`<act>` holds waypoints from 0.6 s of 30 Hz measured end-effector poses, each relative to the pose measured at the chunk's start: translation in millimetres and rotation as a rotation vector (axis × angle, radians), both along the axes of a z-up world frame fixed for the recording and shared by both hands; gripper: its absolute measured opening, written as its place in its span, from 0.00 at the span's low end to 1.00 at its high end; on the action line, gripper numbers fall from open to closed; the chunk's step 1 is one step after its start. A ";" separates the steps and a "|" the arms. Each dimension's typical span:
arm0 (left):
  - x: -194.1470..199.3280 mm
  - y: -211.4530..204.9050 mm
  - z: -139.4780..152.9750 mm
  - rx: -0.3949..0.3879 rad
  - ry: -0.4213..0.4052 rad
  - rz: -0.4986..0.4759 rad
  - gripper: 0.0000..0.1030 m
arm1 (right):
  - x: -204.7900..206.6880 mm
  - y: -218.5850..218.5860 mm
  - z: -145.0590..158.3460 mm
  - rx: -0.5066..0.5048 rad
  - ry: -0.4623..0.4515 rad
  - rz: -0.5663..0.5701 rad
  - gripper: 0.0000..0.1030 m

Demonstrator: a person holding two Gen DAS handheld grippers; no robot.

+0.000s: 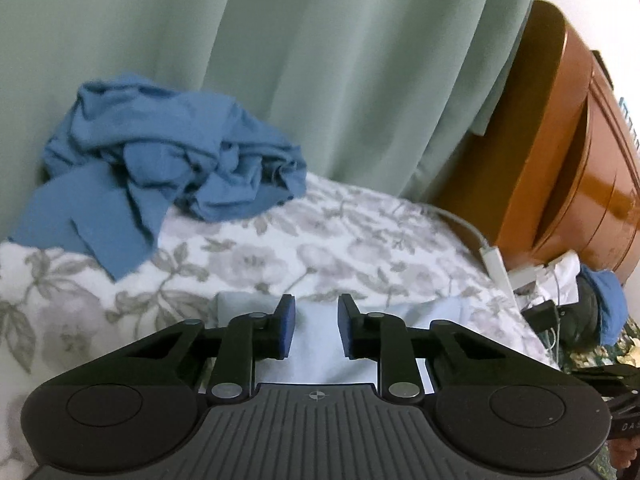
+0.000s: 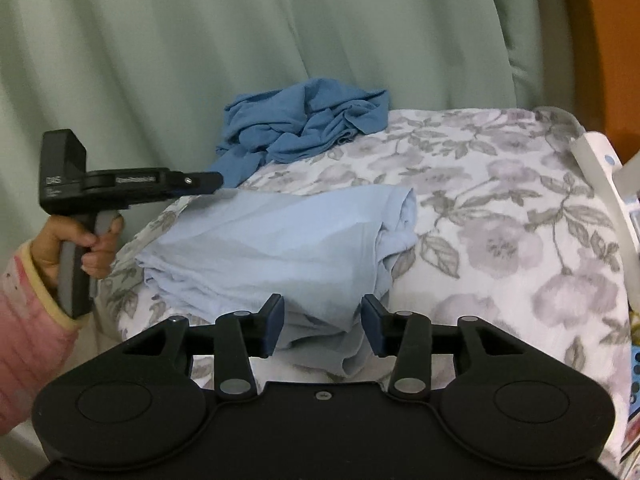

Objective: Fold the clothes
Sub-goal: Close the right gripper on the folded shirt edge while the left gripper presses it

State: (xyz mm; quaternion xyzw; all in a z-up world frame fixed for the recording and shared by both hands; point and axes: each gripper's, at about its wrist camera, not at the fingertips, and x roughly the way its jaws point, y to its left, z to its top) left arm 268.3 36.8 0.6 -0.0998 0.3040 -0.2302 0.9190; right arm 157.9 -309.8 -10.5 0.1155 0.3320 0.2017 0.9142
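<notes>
Two garments on the bed (image 2: 500, 200), floral cover. One light blue garment (image 2: 280, 248), partly folded, lies flat on the near half of the bed; its right edge is bunched, its near edge hangs toward the camera. One darker blue garment (image 2: 308, 120), crumpled in a heap, sits at the far edge against the green curtain (image 2: 200, 40), apart from the first.

Left gripper (image 1: 316, 326): jaws spread, empty, over the light blue cloth. Right gripper (image 2: 322, 326): jaws spread, empty, at the cloth's near edge.

Bare cover lies right of the light garment. One wooden cabinet (image 1: 580, 140) stands past the bed's right edge.
</notes>
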 end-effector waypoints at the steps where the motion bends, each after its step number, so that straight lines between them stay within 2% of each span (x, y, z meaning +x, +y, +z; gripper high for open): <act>1: 1.8 0.1 -3.7 -0.002 0.011 0.004 0.19 | 0.0 0.6 -1.5 -0.003 0.005 0.000 0.25; 2: 3.6 1.5 -7.3 -0.002 0.019 0.006 0.19 | 0.4 0.8 -3.2 -0.008 0.011 -0.001 0.21; 8: 10.0 8.6 -18.8 -0.016 0.053 0.018 0.16 | -4.7 -3.2 -6.7 0.011 0.004 -0.017 0.10; 13: 8.8 8.2 -17.1 -0.012 0.053 0.023 0.16 | -21.1 -7.5 5.2 -0.001 -0.068 -0.004 0.06; 18: 7.6 7.6 -19.6 -0.009 0.050 0.021 0.16 | -30.1 -10.8 -6.1 -0.018 -0.025 0.006 0.03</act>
